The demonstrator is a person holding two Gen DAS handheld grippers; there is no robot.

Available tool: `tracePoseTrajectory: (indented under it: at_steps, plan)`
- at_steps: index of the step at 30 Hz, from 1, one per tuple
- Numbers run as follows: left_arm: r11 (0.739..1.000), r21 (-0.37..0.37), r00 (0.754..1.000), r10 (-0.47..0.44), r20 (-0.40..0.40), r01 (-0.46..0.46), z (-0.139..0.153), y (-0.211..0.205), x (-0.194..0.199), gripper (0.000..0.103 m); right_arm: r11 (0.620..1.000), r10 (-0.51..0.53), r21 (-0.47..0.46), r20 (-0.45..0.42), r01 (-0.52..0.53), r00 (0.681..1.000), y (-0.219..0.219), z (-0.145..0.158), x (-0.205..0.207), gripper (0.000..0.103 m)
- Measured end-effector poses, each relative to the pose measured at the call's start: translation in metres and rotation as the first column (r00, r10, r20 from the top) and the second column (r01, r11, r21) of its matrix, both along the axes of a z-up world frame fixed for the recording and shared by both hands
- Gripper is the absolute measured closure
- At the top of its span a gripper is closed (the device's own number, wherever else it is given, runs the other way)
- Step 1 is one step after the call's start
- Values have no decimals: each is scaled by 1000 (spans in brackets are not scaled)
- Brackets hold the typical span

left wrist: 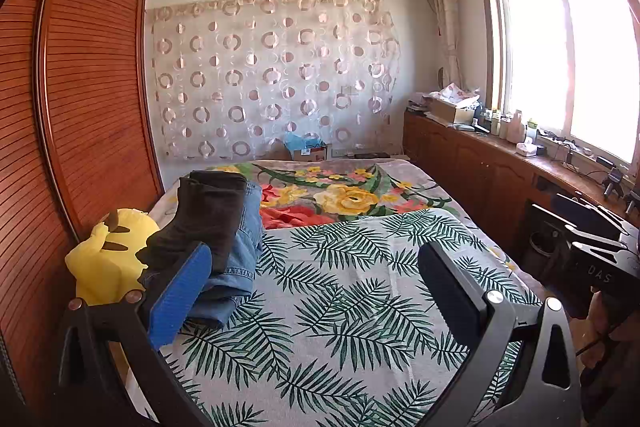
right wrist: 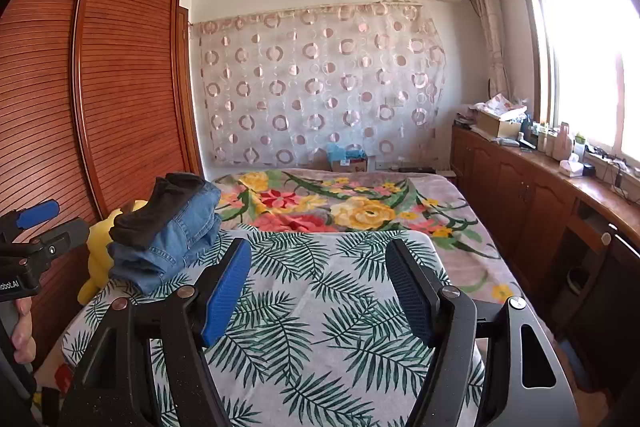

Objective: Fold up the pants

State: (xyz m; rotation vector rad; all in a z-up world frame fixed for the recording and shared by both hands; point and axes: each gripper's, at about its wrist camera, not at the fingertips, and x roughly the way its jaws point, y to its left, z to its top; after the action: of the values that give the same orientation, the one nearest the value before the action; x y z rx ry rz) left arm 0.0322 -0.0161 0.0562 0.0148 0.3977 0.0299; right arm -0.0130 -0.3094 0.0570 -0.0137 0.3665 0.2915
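A stack of folded pants lies at the bed's left edge: black pants [left wrist: 208, 215] on top of blue jeans [left wrist: 240, 255]. The stack also shows in the right wrist view, black pants [right wrist: 160, 203] over jeans [right wrist: 172, 243]. My left gripper [left wrist: 316, 267] is open and empty above the palm-leaf sheet [left wrist: 340, 287], its left finger just in front of the stack. My right gripper [right wrist: 318, 263] is open and empty over the same sheet [right wrist: 320, 307], right of the stack. The left gripper's body [right wrist: 32, 239] shows at the right wrist view's left edge.
A yellow plush toy [left wrist: 104, 259] sits left of the stack against the wooden wardrobe [left wrist: 80, 87]. A floral blanket [left wrist: 340, 191] covers the far half of the bed. A wooden cabinet [left wrist: 480, 163] with clutter runs along the window on the right.
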Motion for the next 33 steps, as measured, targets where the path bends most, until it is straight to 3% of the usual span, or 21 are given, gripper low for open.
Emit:
tracePoseTrajectory:
  at_steps: [33]
  plan:
    - [1000, 1, 1000, 0, 1, 0, 0, 0, -1, 0, 1000, 1, -4, 8, -1, 1000, -1, 0, -1, 31]
